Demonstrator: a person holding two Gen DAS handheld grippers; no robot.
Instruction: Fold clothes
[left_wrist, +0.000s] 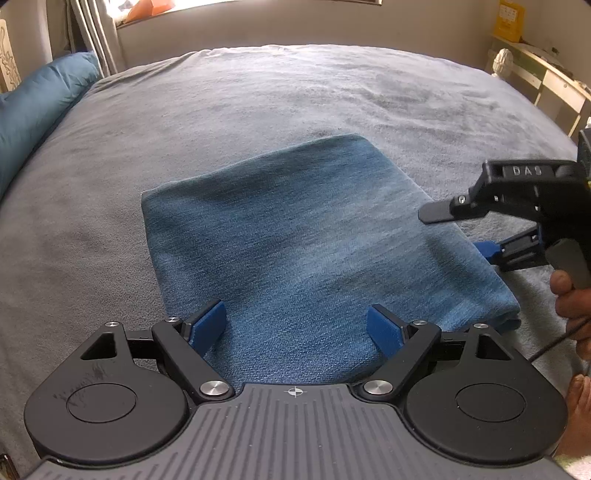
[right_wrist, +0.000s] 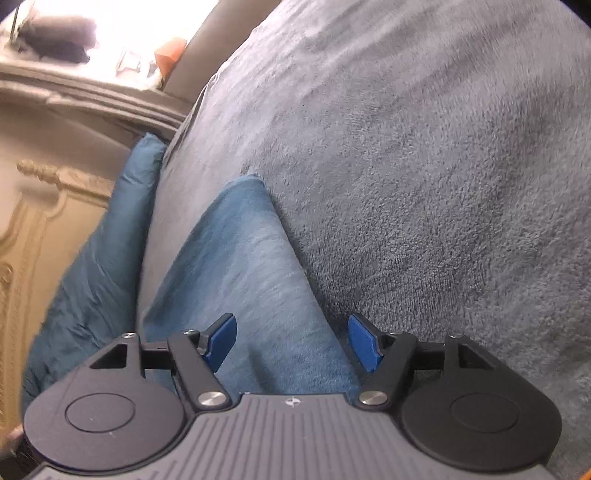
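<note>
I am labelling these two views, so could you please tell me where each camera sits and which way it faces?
Left wrist: on the left gripper, looking down over folded denim on the grey bed; the right gripper and a hand show.
Right wrist: on the right gripper, tilted, facing the denim's edge; own fingers only.
Shared: denim, bed, teal pillow.
</note>
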